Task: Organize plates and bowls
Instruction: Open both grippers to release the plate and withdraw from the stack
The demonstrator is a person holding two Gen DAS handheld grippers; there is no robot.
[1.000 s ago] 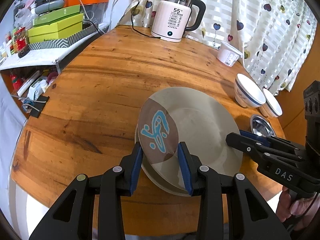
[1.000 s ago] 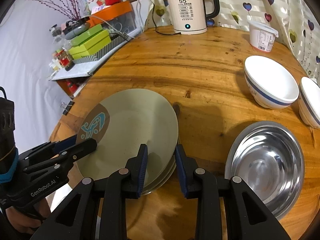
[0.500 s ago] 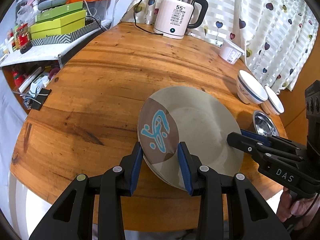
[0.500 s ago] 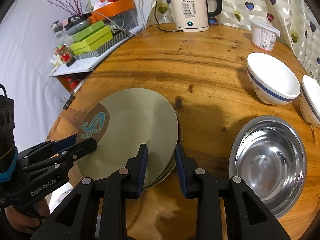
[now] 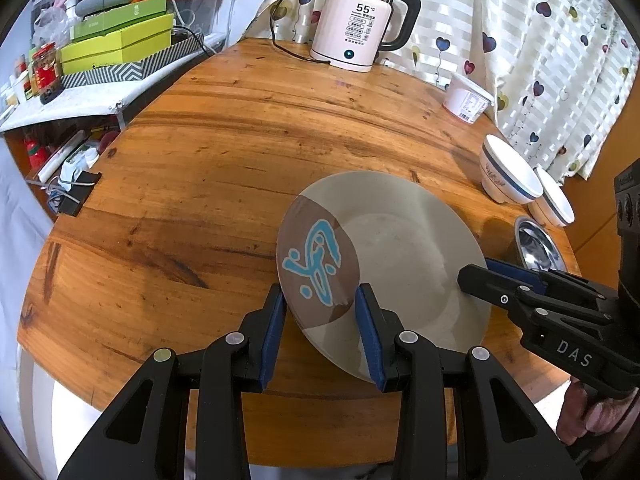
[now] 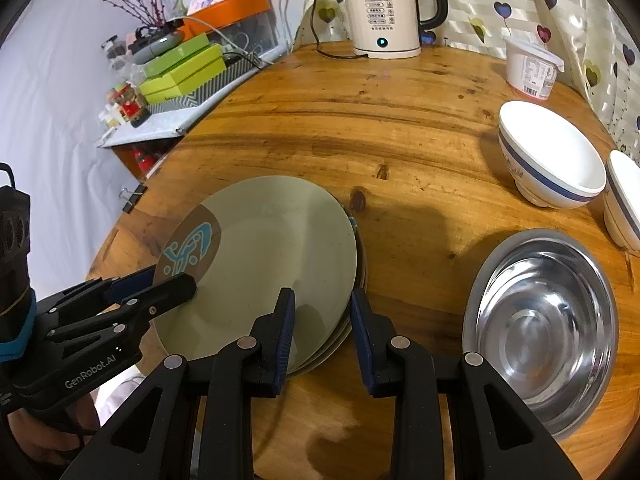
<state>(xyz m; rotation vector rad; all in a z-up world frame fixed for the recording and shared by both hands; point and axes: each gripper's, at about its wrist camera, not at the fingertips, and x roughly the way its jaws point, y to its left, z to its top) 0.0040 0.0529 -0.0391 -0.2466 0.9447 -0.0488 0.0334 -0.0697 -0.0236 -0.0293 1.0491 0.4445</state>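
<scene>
Plate stack [image 6: 264,256] is seen at the near edge of the round wooden desk [image 5: 240,152]. Left tongs [image 5: 320,328] are closed across the stack's left rim, at the brown patch with the blue motif. Right tongs [image 6: 322,320] are closed on its right rim. Whether the stack rests on the desk or is lifted cannot be told. Steel bowl [image 6: 540,328] sits just right of the stack; two white bowls [image 6: 552,156] stand beyond it. Kettle [image 5: 356,20] is noted at the far edge.
</scene>
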